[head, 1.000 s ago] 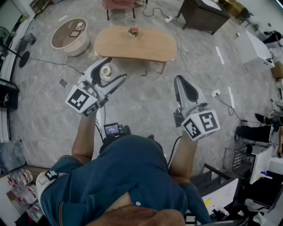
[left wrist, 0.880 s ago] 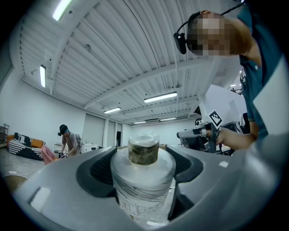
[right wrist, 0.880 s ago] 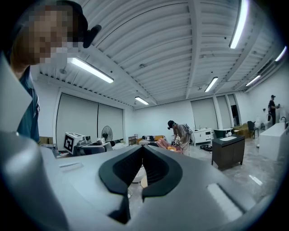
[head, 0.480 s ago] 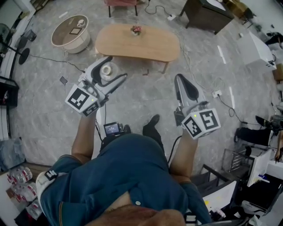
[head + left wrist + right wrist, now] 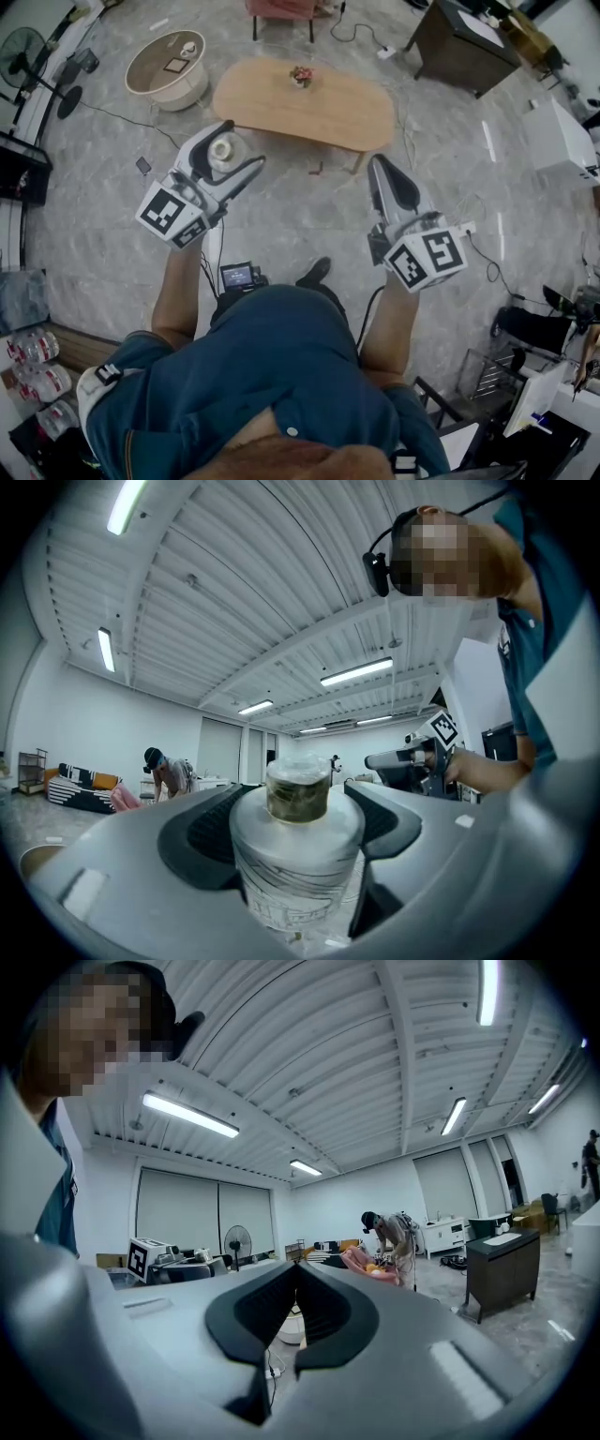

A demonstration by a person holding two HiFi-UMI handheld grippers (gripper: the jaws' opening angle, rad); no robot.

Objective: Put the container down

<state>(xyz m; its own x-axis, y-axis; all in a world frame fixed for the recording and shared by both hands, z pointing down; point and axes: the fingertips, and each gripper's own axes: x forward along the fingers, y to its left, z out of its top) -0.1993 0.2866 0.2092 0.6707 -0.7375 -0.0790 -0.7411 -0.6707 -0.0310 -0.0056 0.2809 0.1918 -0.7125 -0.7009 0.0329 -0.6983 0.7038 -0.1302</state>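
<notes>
A clear plastic container (image 5: 223, 150) with a pale lid sits between the jaws of my left gripper (image 5: 241, 145), held in the air above the grey floor. In the left gripper view the container (image 5: 298, 855) stands upright and fills the gap, with both dark pads (image 5: 211, 832) against its sides. My right gripper (image 5: 378, 163) hovers to the right, jaws together and nothing in them. Its black pads (image 5: 328, 1312) meet at the tip in the right gripper view. Both grippers point level toward the oval wooden table (image 5: 347, 108).
A small flower pot (image 5: 300, 75) stands on the wooden table. A round white side table (image 5: 169, 66) is at far left and a dark cabinet (image 5: 459, 42) at far right. Cables cross the marble floor. Another person (image 5: 392, 1239) bends over farther back.
The person has walked forward, so the wooden table and side table sit nearer and lower in the head view. Both grippers keep their pose, and the container stays in the left one.
</notes>
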